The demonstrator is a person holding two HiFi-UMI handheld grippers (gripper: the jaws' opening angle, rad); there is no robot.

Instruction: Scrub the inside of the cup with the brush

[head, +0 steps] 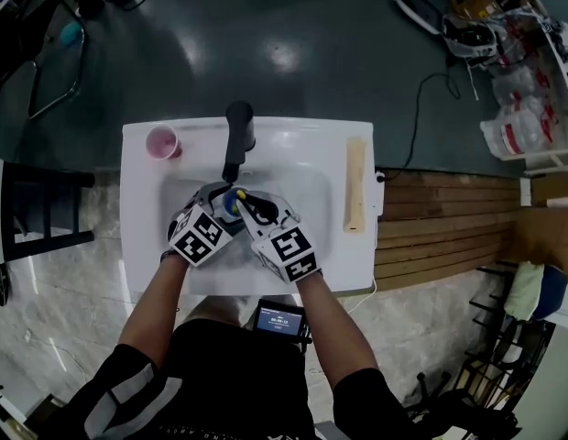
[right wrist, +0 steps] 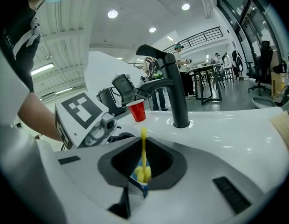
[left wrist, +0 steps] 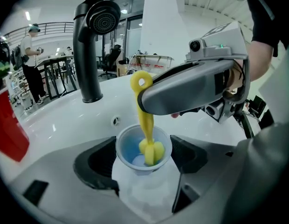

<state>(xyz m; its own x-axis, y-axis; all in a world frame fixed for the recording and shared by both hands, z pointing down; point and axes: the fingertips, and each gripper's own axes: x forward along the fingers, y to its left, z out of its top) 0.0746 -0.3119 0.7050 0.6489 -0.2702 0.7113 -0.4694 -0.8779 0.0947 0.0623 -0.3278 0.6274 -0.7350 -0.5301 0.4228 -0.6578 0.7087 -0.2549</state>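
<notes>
White worktop [head: 293,140], head view: it has a sunk basin, a black tap [head: 238,134] at the back edge, a red cup [head: 162,142] at the back left corner and a pale wooden strip [head: 355,186] along the right side.
Tongs, head view: the left tongs [head: 220,200] and right tongs [head: 250,204] meet over the basin, just in front of the tap, with their marker cubes facing up.
Cup, head view: the blue cup [head: 229,205] shows between the two tongs, with a speck of the yellow brush [head: 240,193] at its mouth.
Left tongs, left gripper view: they are spread to the cup's width and pinch it, one jaw pressed on each side, with the cup's mouth open toward the camera.
Brush, left gripper view: its foam head sits deep in the cup, against the bottom. The handle rises out of the mouth, and its loop end shows above the grey body of the right tongs, which crosses it.
Right tongs, right gripper view: they are pressed almost together on the thin brush handle, which stands upright in the gap.
Cup, right gripper view: it sits low between the jaws, under the brush head, held from the left by the other tongs.
Background, right gripper view: the red cup stands on the worktop left of the tap, well apart from the tongs.
</notes>
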